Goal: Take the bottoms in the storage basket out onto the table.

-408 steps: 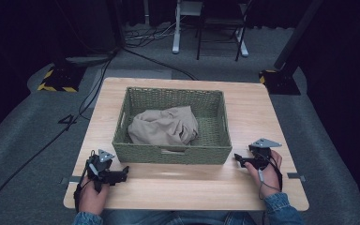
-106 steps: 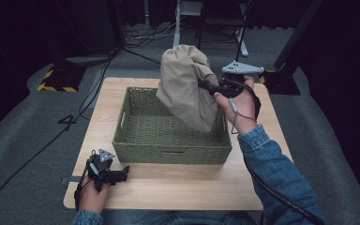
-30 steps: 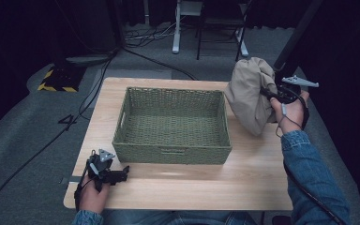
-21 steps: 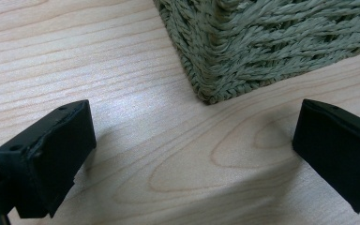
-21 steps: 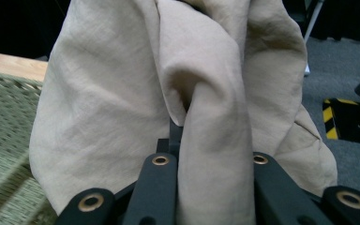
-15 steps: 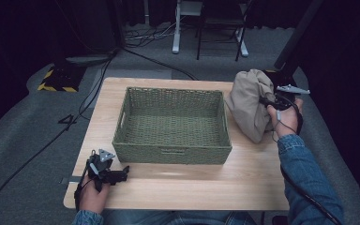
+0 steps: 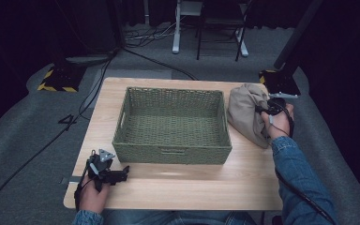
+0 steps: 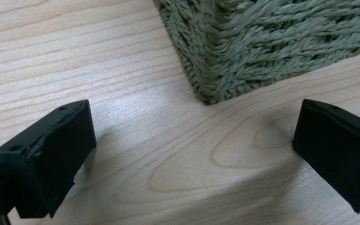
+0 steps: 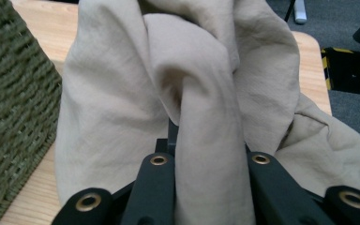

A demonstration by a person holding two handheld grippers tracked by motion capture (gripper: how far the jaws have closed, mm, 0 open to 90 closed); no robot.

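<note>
The right claw [image 7: 262, 108] is clamped on a fold of the cloth [image 7: 246, 114]; in the right gripper view that fold [image 9: 211, 154] runs up between its two black jaws, which press on it from both sides. The cloth is plain beige, soft and creased, bunched into a rounded heap with deep folds. It sits on the table [image 7: 178, 185] just in front of the claw, its lower edge spread on the wood, and bears no print or label that can be read. Just beyond the cloth, to the claw's left, stands the basket [image 7: 171, 152], woven of olive-green cord with a handle slot in its side wall; its corner [image 9: 14, 117] shows close beside the cloth, and whether they touch cannot be told.

The left claw [image 7: 122, 174] rests low over the table's near left part with its jaws wide apart and bare wood between them. Just ahead of it is the basket's near corner [image 8: 243, 56], its thick plaited weave resting on the pale wood.
</note>
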